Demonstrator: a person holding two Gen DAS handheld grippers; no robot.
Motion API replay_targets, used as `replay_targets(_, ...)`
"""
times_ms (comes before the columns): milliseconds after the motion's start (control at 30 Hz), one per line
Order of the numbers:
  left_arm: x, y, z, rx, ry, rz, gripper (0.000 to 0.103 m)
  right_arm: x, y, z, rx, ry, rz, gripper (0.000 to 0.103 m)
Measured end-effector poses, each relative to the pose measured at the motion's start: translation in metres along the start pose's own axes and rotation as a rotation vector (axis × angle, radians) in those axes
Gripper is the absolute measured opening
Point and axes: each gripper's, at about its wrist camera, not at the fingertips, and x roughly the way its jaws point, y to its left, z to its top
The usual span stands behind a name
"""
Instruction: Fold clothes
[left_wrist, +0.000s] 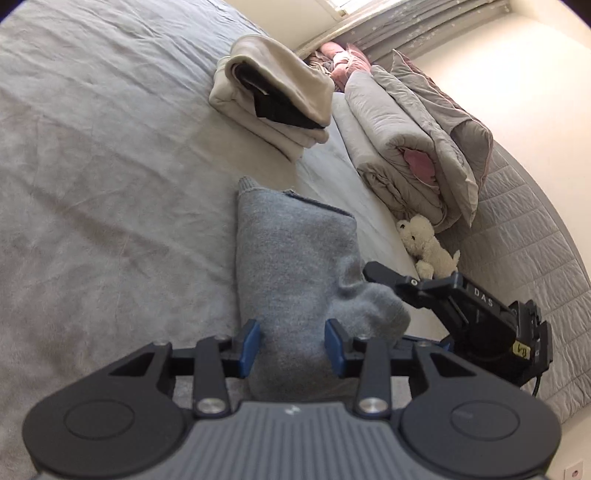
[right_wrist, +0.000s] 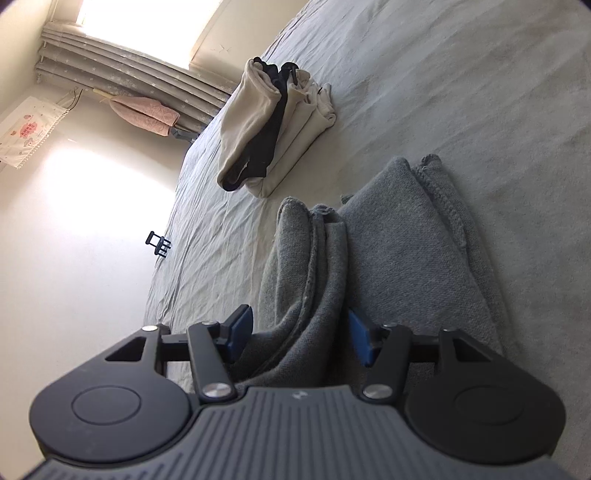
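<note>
**Grey knit gathered between two sets of fingers**

Grey wool, thick and slightly fuzzy, makes up the sweater (left_wrist: 295, 266) that lies on the bed (left_wrist: 110, 166) as a narrow, long bundle, already doubled lengthwise with its ribbed edges showing at the far end. The left gripper (left_wrist: 293, 349) straddles the near end: its blue-padded fingers (left_wrist: 251, 347) stand at a middling width with the knit filling the gap, though whether they press it firmly cannot be told. The right gripper (right_wrist: 301, 339) does likewise from the side, its fingers (right_wrist: 360, 341) around a bunched stack of layers whose edges hang in soft ridges.

By the look of it, the fold is partly made and the bundle is being carried or squared. To do this well, both grips want to catch every layer, not just the top one, since loose knit slips and sags under its own weight. Keeping the two grippers level and moving together should stop the bundle twisting; lowering it flat before letting go should keep the edges lined up.

Farther along the bed sits a folded stack of cream and black clothes (left_wrist: 273, 96), smooth and dense by contrast. Beyond lie a rolled quilted duvet (left_wrist: 406, 147) and a small pale plush bear (left_wrist: 424, 243). The bedsheet is a matte, lightly creased grey cloth.
</note>
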Motion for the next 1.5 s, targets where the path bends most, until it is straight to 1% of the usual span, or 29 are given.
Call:
replay_targets(67, 0.004, -0.012, -0.002, 0.079, -0.007, 0.015, 0.039, 0.004, 0.004, -0.003, -0.016, 0.009, -0.006, 0.065)
replay_targets(133, 0.007, -0.017, -0.007, 0.124, -0.007, 0.026, 0.039, 0.008, 0.009, -0.005, -0.043, 0.012, -0.021, 0.066)
replay_targets(300, 0.010, -0.026, -0.019, 0.204, -0.024, 0.067, 0.040, 0.017, 0.017, -0.015, -0.123, 0.022, -0.072, 0.067)
replay_targets(400, 0.009, -0.029, -0.020, 0.228, -0.035, 0.077, 0.041, 0.016, 0.022, -0.019, -0.177, 0.005, -0.094, 0.066)
replay_targets(433, 0.009, -0.028, -0.020, 0.227, -0.038, 0.076, 0.041, 0.015, 0.025, -0.020, -0.189, -0.003, -0.095, 0.054)
replay_targets(467, 0.007, -0.028, -0.020, 0.225, -0.044, 0.071, 0.041, 0.013, 0.027, -0.020, -0.201, -0.011, -0.096, 0.031)
replay_targets(500, 0.005, -0.028, -0.019, 0.225, -0.053, 0.060, 0.042, 0.011, 0.029, -0.020, -0.214, -0.019, -0.097, 0.027)
replay_targets(567, 0.000, -0.028, -0.016, 0.222, -0.073, 0.030, 0.042, 0.008, 0.033, -0.021, -0.239, -0.035, -0.099, 0.024)
replay_targets(667, -0.009, -0.030, -0.014, 0.220, -0.108, -0.025, 0.044, 0.003, 0.040, -0.021, -0.276, -0.059, -0.102, 0.024)
replay_targets(767, -0.013, -0.034, -0.014, 0.233, -0.135, -0.059, 0.046, -0.001, 0.046, -0.022, -0.313, -0.083, -0.104, 0.023)
replay_targets(867, -0.014, -0.036, -0.014, 0.240, -0.140, -0.076, 0.046, -0.006, 0.052, -0.022, -0.345, -0.107, -0.105, 0.023)
replay_targets(1000, -0.013, -0.037, -0.015, 0.258, -0.144, -0.082, 0.046, -0.016, 0.047, -0.010, -0.309, -0.133, -0.087, 0.023)
replay_targets(1233, -0.004, -0.038, -0.020, 0.264, -0.127, -0.106, 0.046, -0.031, 0.023, 0.006, -0.245, -0.141, -0.082, 0.023)
replay_targets(1333, 0.003, -0.040, -0.024, 0.277, -0.110, -0.111, 0.046, -0.031, 0.013, 0.008, -0.246, -0.139, -0.117, 0.024)
replay_targets(1400, 0.011, -0.041, -0.029, 0.291, -0.082, -0.096, 0.046, -0.030, 0.006, 0.008, -0.250, -0.137, -0.147, 0.024)
replay_targets(1433, 0.014, -0.042, -0.032, 0.297, -0.068, -0.089, 0.046, -0.029, 0.003, 0.009, -0.252, -0.136, -0.161, 0.025)
replay_targets(1467, 0.018, -0.042, -0.035, 0.304, -0.054, -0.081, 0.046, -0.029, 0.000, 0.009, -0.255, -0.135, -0.176, 0.034)
replay_targets(1500, 0.022, -0.042, -0.038, 0.310, -0.045, -0.070, 0.046, -0.028, -0.003, 0.009, -0.257, -0.133, -0.191, 0.037)
